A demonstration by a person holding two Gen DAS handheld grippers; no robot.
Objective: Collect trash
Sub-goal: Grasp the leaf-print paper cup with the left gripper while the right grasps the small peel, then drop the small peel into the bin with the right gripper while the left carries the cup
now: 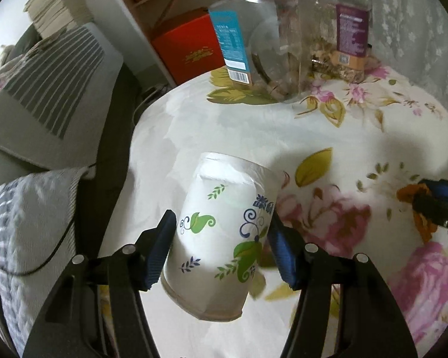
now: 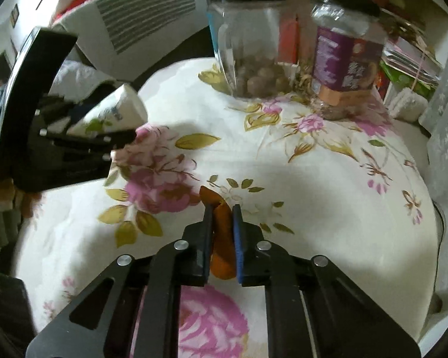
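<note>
Your left hand-held gripper (image 1: pixel 221 247) clamps a paper cup (image 1: pixel 221 238); your right hand-held gripper (image 2: pixel 222 232) is clamped on what looks like orange peel (image 2: pixel 221 256), at six o'clock on the table (image 2: pixel 328 194). Dropping it in remains.

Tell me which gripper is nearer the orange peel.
Right. The right gripper is shut on the orange peel; the left gripper holds the paper cup off to the side.

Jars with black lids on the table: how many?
2. One with a blue label stands at the far edge of the table; one with a purple label stands right of it. None seems hidden.
</note>
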